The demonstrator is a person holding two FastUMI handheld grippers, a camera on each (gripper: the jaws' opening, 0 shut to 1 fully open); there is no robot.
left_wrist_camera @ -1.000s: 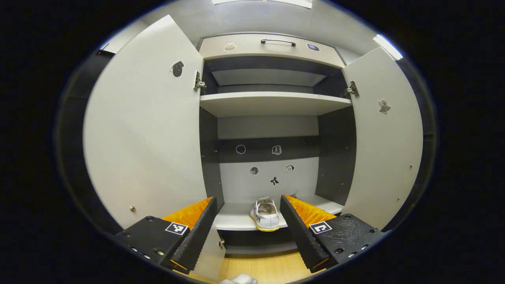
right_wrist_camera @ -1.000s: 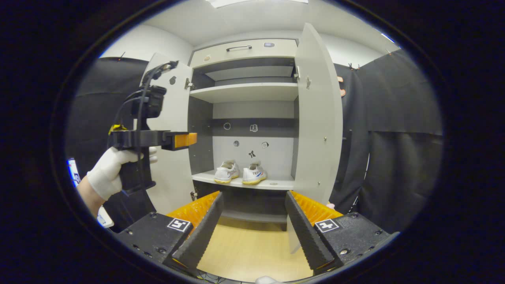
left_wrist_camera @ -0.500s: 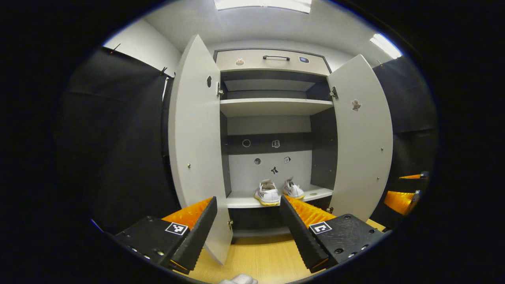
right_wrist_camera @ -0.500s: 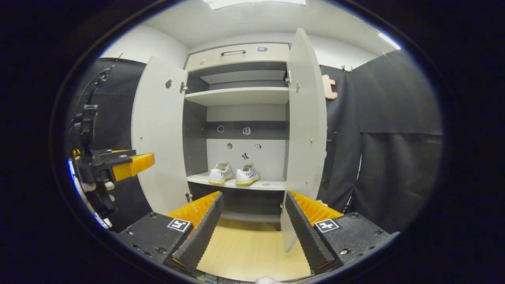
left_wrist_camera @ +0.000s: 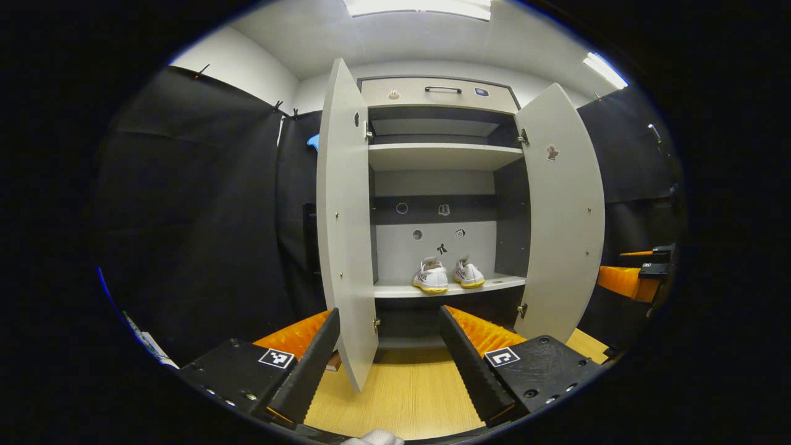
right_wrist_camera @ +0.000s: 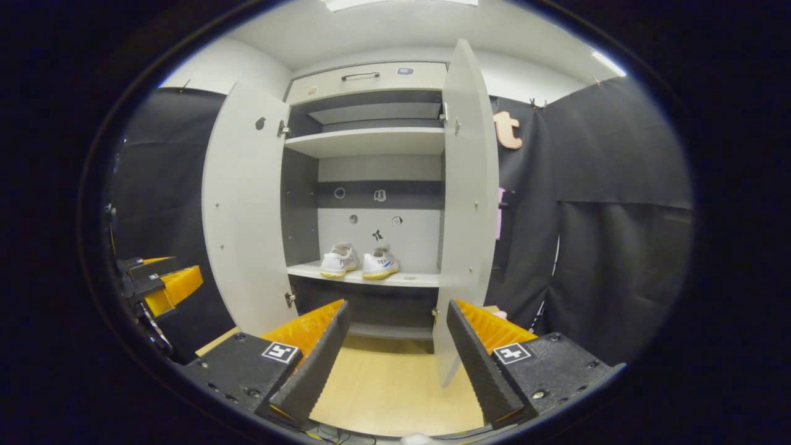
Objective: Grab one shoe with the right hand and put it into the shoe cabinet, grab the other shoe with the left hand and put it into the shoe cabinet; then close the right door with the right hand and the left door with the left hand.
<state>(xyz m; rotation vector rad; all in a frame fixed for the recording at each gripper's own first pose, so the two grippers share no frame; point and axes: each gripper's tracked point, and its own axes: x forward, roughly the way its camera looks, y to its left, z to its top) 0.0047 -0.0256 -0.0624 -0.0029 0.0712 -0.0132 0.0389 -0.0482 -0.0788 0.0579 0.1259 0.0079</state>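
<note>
**Both shoes shelved, both doors open**

Now both shoes sit side by side on the lower shelf [left_wrist_camera: 395, 289] of the shoe cabinet [left_wrist_camera: 440, 93], toes outward: left shoe [left_wrist_camera: 431, 279] and right shoe [left_wrist_camera: 468, 275] near the frame centre in the left gripper view, just apart from each other. Shelf front edge is bare on either side of the pair.

Left hand-held gripper [left_wrist_camera: 389, 355]: jaws wide apart, holding nothing, lower centre of its own view. Left door [left_wrist_camera: 342, 216] stands open, nearly edge-on, its free edge just right of the left finger. Right door [left_wrist_camera: 563, 210] is swung out at right of centre.

Right hand-held gripper [right_wrist_camera: 395, 352]: jaws wide apart, empty. In the right gripper view the right door's edge reaches down just beside the right finger. Wooden floor [right_wrist_camera: 386, 389] lies open between the fingers and the cabinet base. The left hand-held gripper appears at far left, mid-height, well apart from the left door.
</note>
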